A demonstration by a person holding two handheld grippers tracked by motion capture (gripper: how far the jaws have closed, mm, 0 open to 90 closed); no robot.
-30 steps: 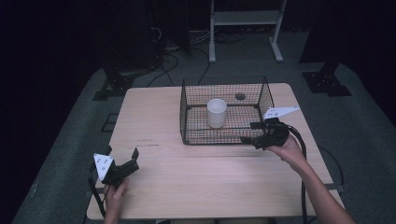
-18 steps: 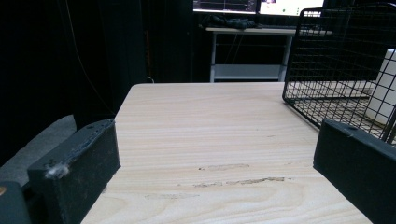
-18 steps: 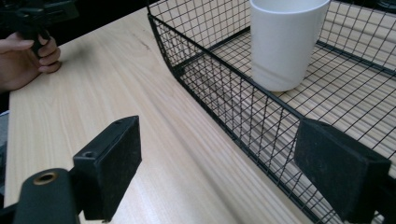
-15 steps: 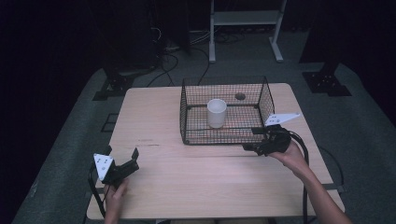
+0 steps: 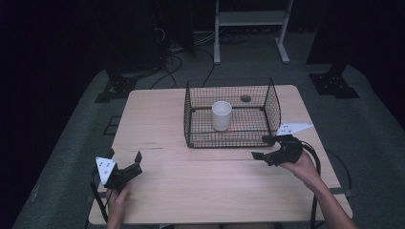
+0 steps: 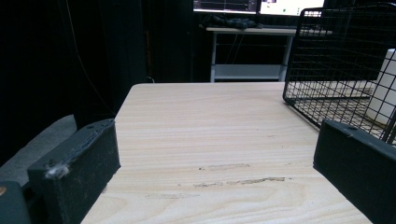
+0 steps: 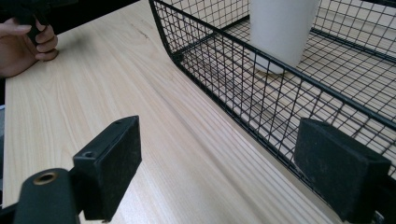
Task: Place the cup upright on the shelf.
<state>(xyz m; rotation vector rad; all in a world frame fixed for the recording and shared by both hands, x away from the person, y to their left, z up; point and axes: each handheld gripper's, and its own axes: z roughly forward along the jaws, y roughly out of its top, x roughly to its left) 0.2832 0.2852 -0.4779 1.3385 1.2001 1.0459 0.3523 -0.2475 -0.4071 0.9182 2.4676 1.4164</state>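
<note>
My right gripper (image 5: 265,148) sits right of centre in the high view, just outside the near wall of the black wire basket (image 5: 191,125), its jaws apart with nothing between them. The white cup (image 5: 221,115) stands upright inside the basket, near the frame's middle. My left gripper (image 5: 125,162) rests at the lower left, jaws wide and empty. Whether the right jaw tip touches the wire, I can't quite tell.
</note>
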